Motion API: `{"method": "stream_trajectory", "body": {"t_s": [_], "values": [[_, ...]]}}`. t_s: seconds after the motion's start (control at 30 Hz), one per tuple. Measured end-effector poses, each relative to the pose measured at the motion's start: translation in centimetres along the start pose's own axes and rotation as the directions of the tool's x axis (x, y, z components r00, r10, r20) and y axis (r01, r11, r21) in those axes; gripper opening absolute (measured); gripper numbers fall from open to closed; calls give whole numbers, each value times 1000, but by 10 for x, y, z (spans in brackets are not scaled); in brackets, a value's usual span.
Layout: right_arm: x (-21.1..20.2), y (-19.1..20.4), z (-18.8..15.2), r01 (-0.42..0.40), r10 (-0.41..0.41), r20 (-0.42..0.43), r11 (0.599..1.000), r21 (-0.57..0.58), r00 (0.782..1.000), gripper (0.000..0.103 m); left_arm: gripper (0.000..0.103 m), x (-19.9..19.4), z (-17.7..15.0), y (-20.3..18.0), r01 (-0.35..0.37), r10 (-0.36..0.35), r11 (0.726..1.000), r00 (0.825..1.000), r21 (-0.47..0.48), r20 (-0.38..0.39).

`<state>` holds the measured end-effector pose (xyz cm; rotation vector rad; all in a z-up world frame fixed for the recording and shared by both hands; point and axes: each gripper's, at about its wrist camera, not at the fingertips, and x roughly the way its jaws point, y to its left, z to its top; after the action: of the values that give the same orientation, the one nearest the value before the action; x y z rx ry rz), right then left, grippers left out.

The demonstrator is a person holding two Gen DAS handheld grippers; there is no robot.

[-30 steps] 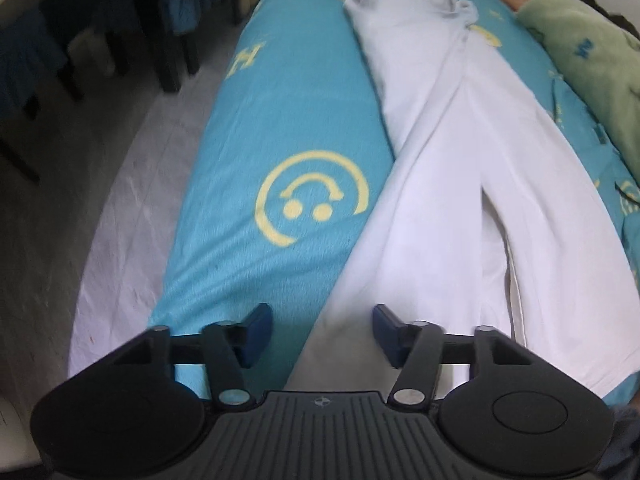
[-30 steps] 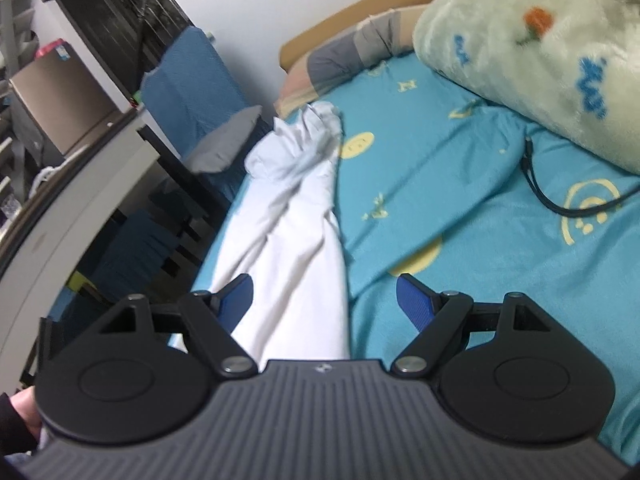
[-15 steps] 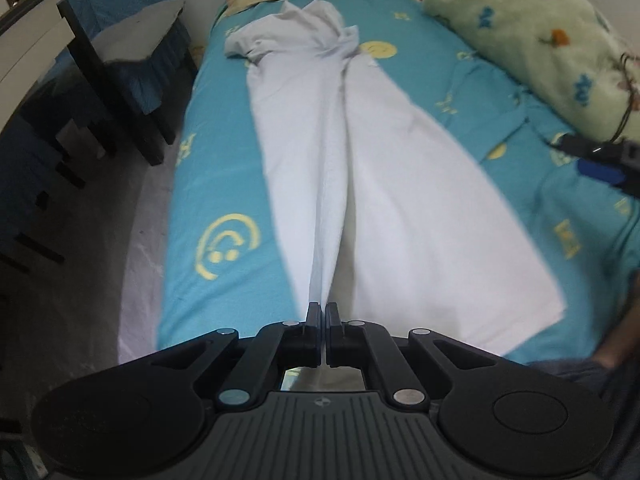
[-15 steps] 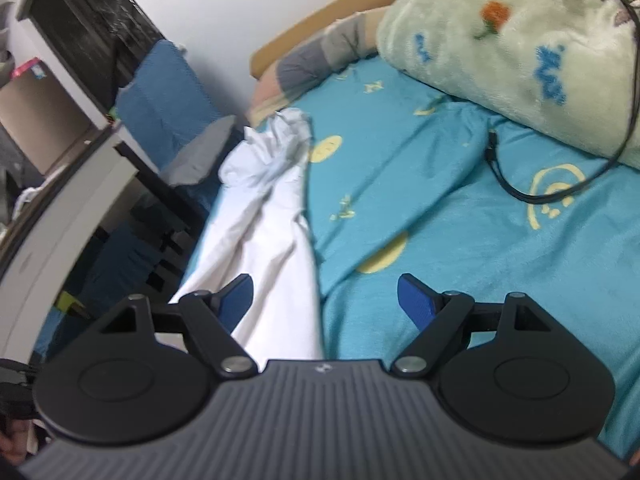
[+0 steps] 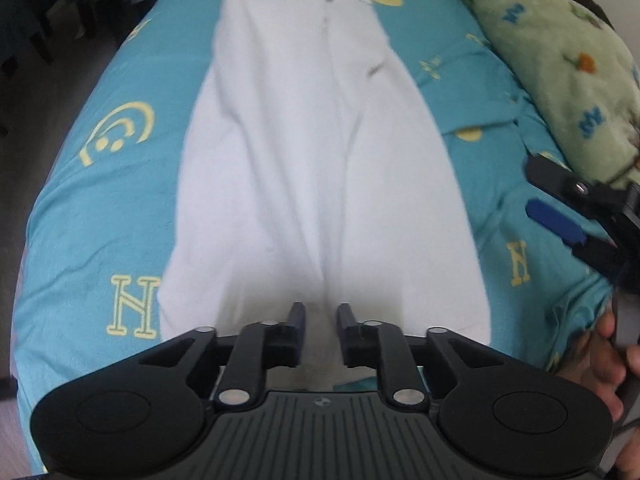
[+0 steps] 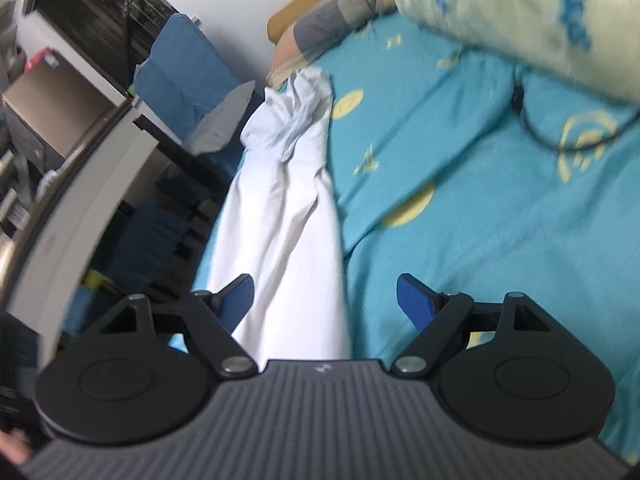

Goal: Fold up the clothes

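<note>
A white garment (image 5: pixel 320 152) lies lengthwise on the blue bed sheet (image 5: pixel 100 200), folded in along its length, with the bunched end at the far side. My left gripper (image 5: pixel 319 316) hovers over the garment's near edge with a small gap between the fingers and nothing between them. My right gripper (image 6: pixel 325 300) is wide open and empty over the garment's right edge (image 6: pixel 288 248); it also shows in the left wrist view (image 5: pixel 560 216) at the right, above the sheet.
A green fleece blanket (image 5: pixel 560 64) lies along the bed's right side. A black cable (image 6: pixel 536 132) rests on the sheet. A white desk (image 6: pixel 80 216) and blue chairs (image 6: pixel 180 68) stand left of the bed. Pillows (image 6: pixel 320 32) lie at the headboard.
My left gripper shut on the garment's near edge half a second ago and has now opened slightly, letting it go. The garment lies narrower and flatter. My right gripper stayed open.
</note>
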<state>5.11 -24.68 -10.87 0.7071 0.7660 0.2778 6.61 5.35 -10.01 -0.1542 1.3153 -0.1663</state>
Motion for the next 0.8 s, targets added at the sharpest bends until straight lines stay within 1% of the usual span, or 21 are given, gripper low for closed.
{"method": "stream_trajectory", "body": {"t_s": [0.03, 0.07, 0.1, 0.17, 0.2, 0.23, 0.3, 0.37, 0.43, 0.47, 0.5, 0.57, 0.6, 0.63, 0.67, 0.7, 0.73, 0.8], "values": [[1, -3, -1, -27, 27, -5, 999, 31, 1000, 81, 31, -2, 3, 9, 10, -10, 999, 1000, -39, 5], [2, -6, -2, -50, 50, -11, 997, 59, 999, 81, 41, -4, 5, 19, 16, -15, 997, 1000, -78, 15], [4, -7, -4, -62, 64, -24, 995, 78, 998, 76, 50, -6, 8, 30, 18, -14, 993, 999, -117, 29], [10, -8, -8, -68, 74, -61, 993, 101, 995, 71, 56, -11, 12, 50, 27, -16, 983, 998, -184, 56], [13, -8, -10, -60, 69, -81, 992, 109, 994, 70, 60, -10, 13, 59, 34, -21, 978, 998, -204, 65], [17, -8, -13, -53, 65, -101, 992, 116, 993, 68, 62, -8, 13, 67, 33, -17, 974, 997, -225, 72], [23, -9, -17, -29, 47, -136, 991, 128, 990, 68, 63, -1, 12, 85, 12, 8, 956, 998, -292, 66], [28, -12, -21, -14, 39, -168, 989, 146, 985, 67, 63, 9, 11, 103, 8, 6, 922, 999, -386, 36], [31, -16, -24, -15, 48, -190, 985, 170, 981, 54, 64, 14, 11, 114, 30, -18, 897, 999, -441, 30], [31, -18, -25, -25, 62, -195, 982, 188, 979, 53, 67, 15, 12, 115, 37, -24, 892, 999, -451, 34], [31, -19, -26, -35, 77, -198, 978, 206, 977, 53, 70, 15, 12, 113, 37, -23, 895, 999, -444, 38], [31, -22, -28, -54, 106, -205, 969, 242, 973, 46, 72, 14, 13, 106, 30, -15, 910, 999, -414, 39], [31, -24, -29, -64, 120, -208, 963, 260, 971, 40, 71, 13, 13, 103, 26, -11, 917, 999, -399, 39], [31, -25, -30, -73, 135, -211, 958, 278, 968, 40, 71, 13, 12, 101, 31, -17, 920, 999, -390, 40], [31, -27, -31, -82, 150, -213, 952, 296, 965, 40, 67, 13, 11, 99, 46, -33, 920, 999, -388, 40], [31, -28, -32, -91, 164, -215, 945, 314, 963, 40, 60, 12, 10, 98, 61, -49, 921, 998, -386, 40], [30, -28, -32, -104, 179, -216, 942, 318, 960, 39, 55, 12, 9, 98, 75, -64, 919, 997, -387, 41], [28, -23, -34, -124, 196, -223, 946, 300, 955, 40, 36, 9, 5, 98, 105, -95, 912, 994, -395, 45]]}}
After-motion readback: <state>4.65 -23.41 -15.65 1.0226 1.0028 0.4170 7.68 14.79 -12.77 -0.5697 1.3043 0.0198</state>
